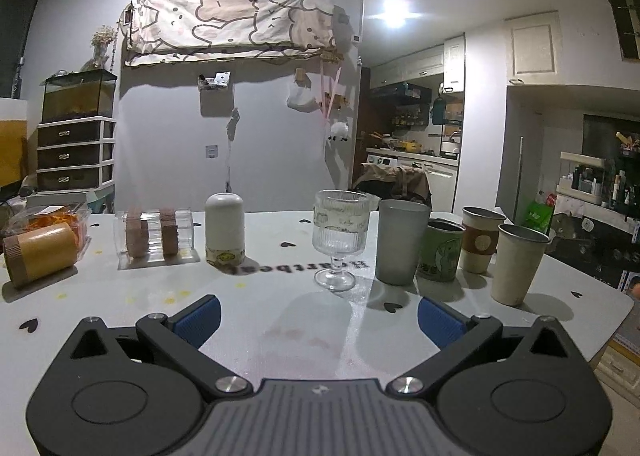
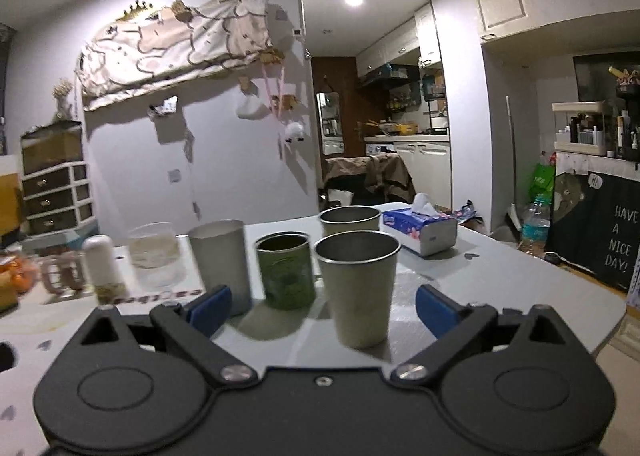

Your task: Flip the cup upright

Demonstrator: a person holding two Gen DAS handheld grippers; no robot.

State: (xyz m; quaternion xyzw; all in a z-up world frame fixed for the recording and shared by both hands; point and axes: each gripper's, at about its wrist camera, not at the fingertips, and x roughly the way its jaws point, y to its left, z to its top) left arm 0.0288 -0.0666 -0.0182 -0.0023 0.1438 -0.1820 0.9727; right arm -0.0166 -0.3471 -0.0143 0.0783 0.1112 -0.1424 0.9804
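Note:
A white cup [image 1: 224, 230] stands upside down on the white table [image 1: 280, 308], left of centre; it also shows in the right wrist view [image 2: 102, 266]. A ribbed stemmed glass [image 1: 339, 238] stands upright beside it. Right of it stand a grey tumbler [image 1: 401, 242], a green cup [image 1: 440, 250], a sleeved coffee cup [image 1: 480, 240] and a cream metal cup [image 1: 518, 264], all upright. My left gripper [image 1: 318, 316] is open and empty, low over the table before the glass. My right gripper [image 2: 322, 308] is open, with the cream metal cup [image 2: 358, 288] between its fingers, untouched.
An orange cup [image 1: 40, 254] lies on its side at the far left. A clear box of coasters [image 1: 154, 236] and a plastic food tray [image 1: 52, 216] stand nearby. A tissue box [image 2: 420, 228] sits at the back right. The table's right edge [image 1: 616, 316] is close.

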